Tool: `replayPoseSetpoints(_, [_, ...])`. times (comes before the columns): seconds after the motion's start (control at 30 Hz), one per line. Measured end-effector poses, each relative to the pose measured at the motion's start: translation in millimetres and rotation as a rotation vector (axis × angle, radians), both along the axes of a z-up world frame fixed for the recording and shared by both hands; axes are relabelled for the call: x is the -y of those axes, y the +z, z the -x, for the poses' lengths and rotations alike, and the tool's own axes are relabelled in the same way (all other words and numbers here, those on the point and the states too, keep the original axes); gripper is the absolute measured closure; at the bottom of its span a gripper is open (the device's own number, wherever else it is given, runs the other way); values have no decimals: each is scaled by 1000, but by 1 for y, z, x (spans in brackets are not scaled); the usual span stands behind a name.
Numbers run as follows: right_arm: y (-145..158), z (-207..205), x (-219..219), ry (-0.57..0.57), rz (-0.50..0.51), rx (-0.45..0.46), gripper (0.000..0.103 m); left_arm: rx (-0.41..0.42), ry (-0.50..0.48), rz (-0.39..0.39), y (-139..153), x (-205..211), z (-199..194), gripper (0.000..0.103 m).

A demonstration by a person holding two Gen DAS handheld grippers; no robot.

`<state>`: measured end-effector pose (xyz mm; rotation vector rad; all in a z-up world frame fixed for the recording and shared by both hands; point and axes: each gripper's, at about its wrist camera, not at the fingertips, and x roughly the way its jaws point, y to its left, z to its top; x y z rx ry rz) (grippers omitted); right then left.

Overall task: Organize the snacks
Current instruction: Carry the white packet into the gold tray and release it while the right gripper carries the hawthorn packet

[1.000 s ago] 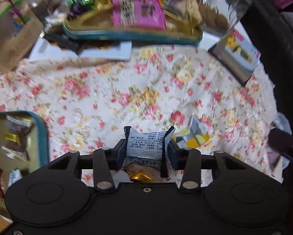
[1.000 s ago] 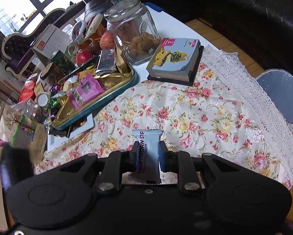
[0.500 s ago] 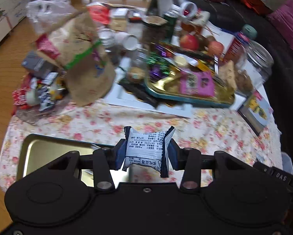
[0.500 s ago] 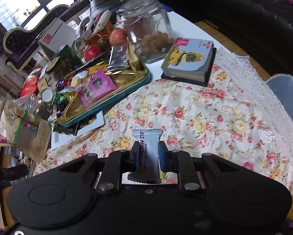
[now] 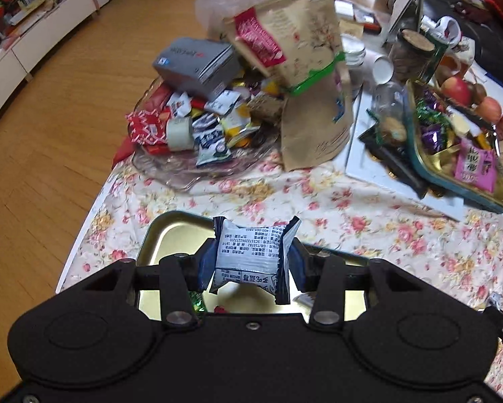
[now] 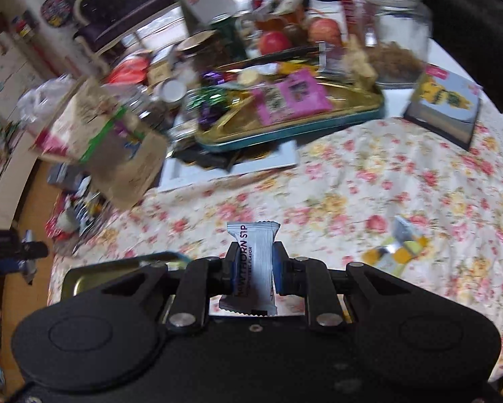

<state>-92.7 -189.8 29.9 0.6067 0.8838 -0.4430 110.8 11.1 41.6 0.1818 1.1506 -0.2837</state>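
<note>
My left gripper (image 5: 249,262) is shut on a white and dark blue snack packet (image 5: 251,252) and hangs over a gold metal tray (image 5: 170,235) at the near left of the floral tablecloth. A few small sweets lie in that tray under the gripper. My right gripper (image 6: 253,268) is shut on a slim white snack bar (image 6: 255,262) printed with dark letters, held upright above the cloth. The same gold tray (image 6: 83,278) shows at the lower left of the right wrist view, with the left gripper's tip (image 6: 12,255) at the left edge. A yellow and silver wrapper (image 6: 399,250) lies loose on the cloth.
A glass dish (image 5: 197,154) piled with wrapped snacks and a grey box sits at the table's far left, with a brown paper bag (image 5: 305,77) leaning on it. A teal-rimmed gold tray (image 6: 285,114) of sweets, a glass jar (image 6: 395,30), apples and a book (image 6: 446,107) crowd the back.
Both grippers have swung left across the table with their packets. The left one now hangs over the gold tray, and the right one has come up beside that tray.
</note>
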Motion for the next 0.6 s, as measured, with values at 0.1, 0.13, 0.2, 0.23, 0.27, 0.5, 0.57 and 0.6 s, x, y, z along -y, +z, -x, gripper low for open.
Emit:
replayPoseSetpoints(0.1, [-1, -13, -21, 73, -11, 19, 82, -17, -19, 9, -3, -8, 0, 50])
replayPoseSetpoints(0.13, [0, -16, -28, 97, -16, 26, 82, -15, -22, 14, -3, -10, 1, 50])
replayPoseSetpoints(0.2, [1, -22, -40, 141, -24, 38, 82, -13, -28, 23, 0, -13, 1, 49])
replayPoseSetpoints(0.23, [2, -25, -46, 161, -29, 43, 82, -13, -27, 30, 0, -15, 1, 49])
replayPoseSetpoints(0.27, [2, -27, -50, 175, -36, 47, 82, -14, -24, 37, 1, -17, 1, 50])
replayPoseSetpoints(0.5, [3, -45, -78, 266, -74, 64, 82, -19, 25, 40, 1, -29, -4, 50])
replayPoseSetpoints(0.57, [2, -49, -84, 282, -77, 64, 82, -33, 35, 42, 0, -32, -5, 50])
replayPoseSetpoints(0.6, [2, -51, -86, 289, -83, 64, 82, -41, 38, 45, -1, -33, -6, 50])
